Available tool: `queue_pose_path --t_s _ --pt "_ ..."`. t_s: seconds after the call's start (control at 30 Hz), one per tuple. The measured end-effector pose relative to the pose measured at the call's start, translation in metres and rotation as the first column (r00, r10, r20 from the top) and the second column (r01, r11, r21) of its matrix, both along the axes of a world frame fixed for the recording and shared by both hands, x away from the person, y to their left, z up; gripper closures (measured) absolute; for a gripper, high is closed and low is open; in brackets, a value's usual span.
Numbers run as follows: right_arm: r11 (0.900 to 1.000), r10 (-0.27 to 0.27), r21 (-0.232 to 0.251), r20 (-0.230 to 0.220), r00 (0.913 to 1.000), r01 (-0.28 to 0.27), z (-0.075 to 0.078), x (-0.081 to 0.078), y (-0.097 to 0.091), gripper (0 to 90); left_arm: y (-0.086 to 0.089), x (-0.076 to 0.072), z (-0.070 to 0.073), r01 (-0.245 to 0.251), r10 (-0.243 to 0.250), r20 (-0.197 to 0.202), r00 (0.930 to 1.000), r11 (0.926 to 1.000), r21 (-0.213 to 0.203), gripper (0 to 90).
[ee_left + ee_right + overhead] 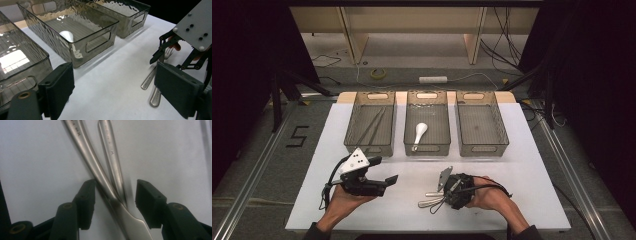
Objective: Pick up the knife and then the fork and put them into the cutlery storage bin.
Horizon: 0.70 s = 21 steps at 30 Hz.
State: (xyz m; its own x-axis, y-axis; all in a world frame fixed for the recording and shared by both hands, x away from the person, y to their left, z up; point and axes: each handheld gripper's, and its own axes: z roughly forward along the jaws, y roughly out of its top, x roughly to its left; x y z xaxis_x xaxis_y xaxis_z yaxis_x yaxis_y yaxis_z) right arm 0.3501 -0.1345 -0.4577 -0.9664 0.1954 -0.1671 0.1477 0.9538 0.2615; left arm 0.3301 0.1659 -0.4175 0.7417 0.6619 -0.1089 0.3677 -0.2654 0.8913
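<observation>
The right gripper (115, 195) is pointing down at the white table (522, 165), its jaws partly open and straddling the place where two pieces of steel cutlery are crossing — neither pad is pressing on metal yet. The upper piece (86, 152) is lying over the other one (111, 155), and both handles are sitting between the pads, so a squeeze from here is likely catching both at once, or pinching one and flicking the second sideways. In the left gripper view the nearer piece is showing fork tines (168, 52), and smooth, thin steel lying flat on the table is apt to be slipping out of the grip.

The left gripper (384, 181) is hanging open and empty, just above the table, well apart from the cutlery.

Beyond are three clear bins: the left bin (362, 145) holding long thin utensils, the middle bin (427, 148) a white spoon (419, 134), the right bin (482, 148) nothing. A double pick is risking a wrong sort.
</observation>
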Motion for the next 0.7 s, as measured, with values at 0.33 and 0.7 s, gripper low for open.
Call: queue_pose_path --t_s 0.33,0.7 --pt "0.9983 0.051 -0.029 0.016 0.9985 -0.051 0.0 -0.006 0.006 59.7 -0.001 -0.001 -0.001 0.008 -0.008 0.005 1.0 0.9999 0.011 15.9" --pt "0.9947 0.093 -0.046 0.027 0.9953 -0.092 0.001 -0.012 0.009 66.1 -0.003 -0.002 -0.001 0.014 -0.014 0.005 0.9999 0.9997 0.021 15.9"
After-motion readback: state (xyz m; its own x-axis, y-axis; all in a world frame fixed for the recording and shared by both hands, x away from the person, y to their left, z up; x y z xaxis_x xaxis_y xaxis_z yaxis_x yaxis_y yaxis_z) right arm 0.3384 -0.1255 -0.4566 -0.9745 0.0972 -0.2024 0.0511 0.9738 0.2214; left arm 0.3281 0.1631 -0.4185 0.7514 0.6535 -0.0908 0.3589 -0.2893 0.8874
